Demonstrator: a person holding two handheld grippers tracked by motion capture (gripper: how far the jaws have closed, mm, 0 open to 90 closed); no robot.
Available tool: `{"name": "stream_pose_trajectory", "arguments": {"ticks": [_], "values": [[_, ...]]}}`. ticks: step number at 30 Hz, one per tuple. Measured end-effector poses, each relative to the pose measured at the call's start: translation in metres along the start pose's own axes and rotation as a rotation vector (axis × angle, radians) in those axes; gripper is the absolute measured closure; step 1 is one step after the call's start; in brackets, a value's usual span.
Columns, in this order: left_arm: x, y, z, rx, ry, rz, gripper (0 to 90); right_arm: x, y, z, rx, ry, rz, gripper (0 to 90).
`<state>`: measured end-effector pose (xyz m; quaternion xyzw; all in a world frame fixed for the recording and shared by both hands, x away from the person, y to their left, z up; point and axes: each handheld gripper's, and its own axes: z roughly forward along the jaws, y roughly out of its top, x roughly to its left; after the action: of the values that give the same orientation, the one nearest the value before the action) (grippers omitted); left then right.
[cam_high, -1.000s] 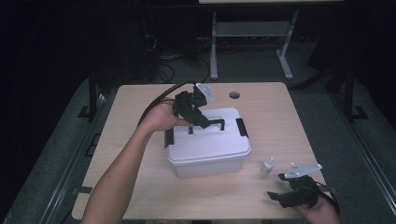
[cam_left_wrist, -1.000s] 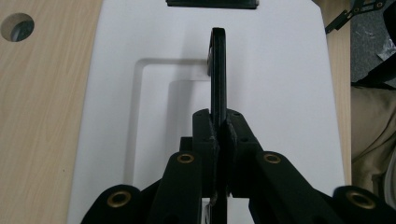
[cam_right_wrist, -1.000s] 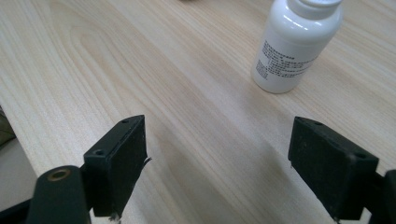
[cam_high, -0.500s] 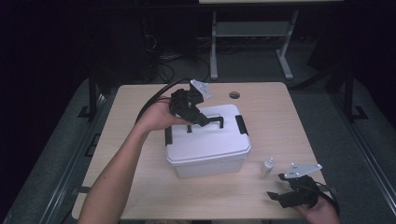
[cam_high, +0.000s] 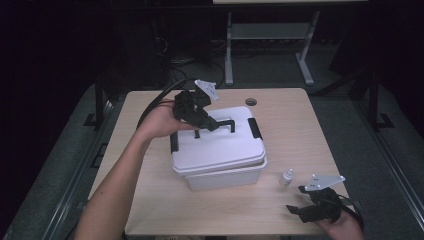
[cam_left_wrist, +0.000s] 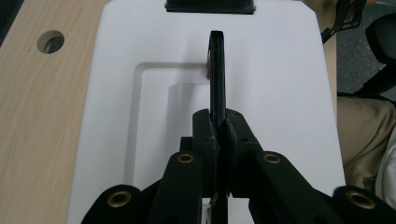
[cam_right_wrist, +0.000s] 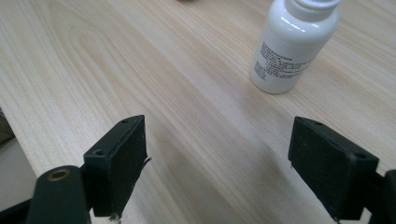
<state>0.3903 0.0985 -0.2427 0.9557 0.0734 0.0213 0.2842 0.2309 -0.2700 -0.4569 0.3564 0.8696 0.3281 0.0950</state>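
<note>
The white box (cam_high: 218, 150) sat near the middle of the tabletop (cam_high: 300, 125), its lid (cam_left_wrist: 261, 70) on and a black latch at each short end; the left gripper (cam_high: 209, 122) had its jaws clenched on the black handle (cam_left_wrist: 217, 70), which stood upright out of its recess in the lid; the grip sat at one end of the handle rather than its middle, as far as the left gripper view showed. The right gripper (cam_high: 302, 207) rested at the near right corner of the tabletop with jaws released and wide apart, holding nothing; a small white bottle (cam_right_wrist: 294, 46) stood just ahead of it, well apart from the box. The step looked like a lift or carry by the handle; to do it well the pull probably wanted to go straight up and slowly, since an off-centre grip could tip the box; whether the latches were fastened could not be told, so the lid might part from the base.
</note>
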Motion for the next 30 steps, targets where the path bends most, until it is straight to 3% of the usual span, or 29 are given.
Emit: {"name": "stream_pose_trajectory", "arguments": {"ticks": [30], "values": [[-0.016,-0.038,-0.053,-0.019,0.077,-0.049,84.5,0.001,0.001,-0.002,0.001,-0.019,0.006,18.6]]}}
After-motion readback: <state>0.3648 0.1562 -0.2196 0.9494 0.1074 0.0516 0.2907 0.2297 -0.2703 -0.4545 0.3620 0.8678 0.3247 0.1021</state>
